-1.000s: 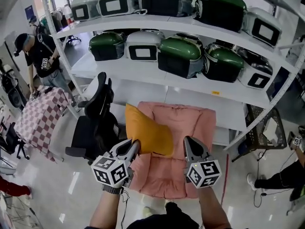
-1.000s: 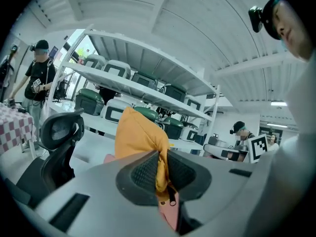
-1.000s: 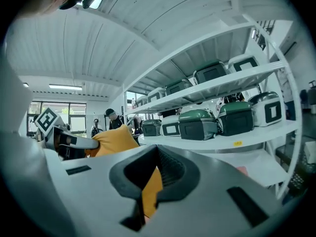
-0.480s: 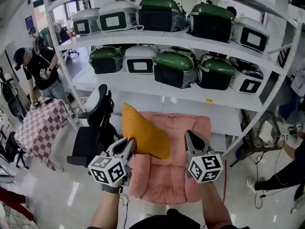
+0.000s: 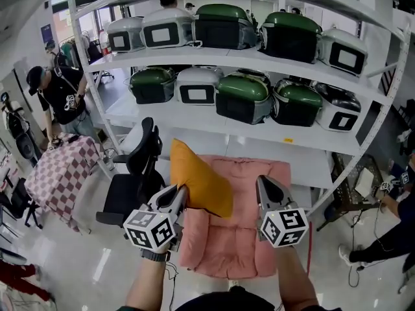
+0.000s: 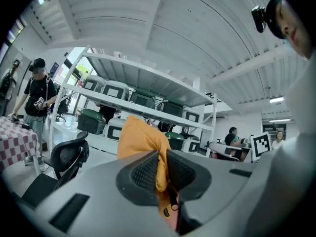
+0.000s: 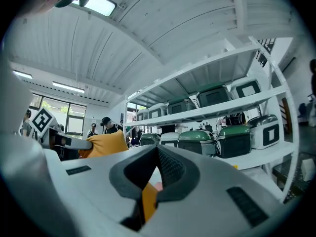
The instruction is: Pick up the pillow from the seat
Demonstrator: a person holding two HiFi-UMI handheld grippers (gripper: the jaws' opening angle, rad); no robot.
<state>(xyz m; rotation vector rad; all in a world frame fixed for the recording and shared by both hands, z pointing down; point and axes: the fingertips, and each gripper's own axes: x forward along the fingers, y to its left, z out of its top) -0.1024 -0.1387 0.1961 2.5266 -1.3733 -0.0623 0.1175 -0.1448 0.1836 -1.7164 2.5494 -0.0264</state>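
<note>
Little has shifted in the past second: my left gripper (image 5: pixel 180 198) is still clenched on the lower edge of the orange pillow (image 5: pixel 201 177), holding it up over the pink seat (image 5: pixel 237 241). The pillow's long axis slants, its upper corner pointing up toward the shelves (image 5: pixel 194 105). My right gripper (image 5: pixel 262 185) is closed on nothing, just beside the pillow.

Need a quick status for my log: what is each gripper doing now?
Left gripper: shut on the mustard-orange fabric pillow.
Right gripper: shut, holding nothing.
</note>
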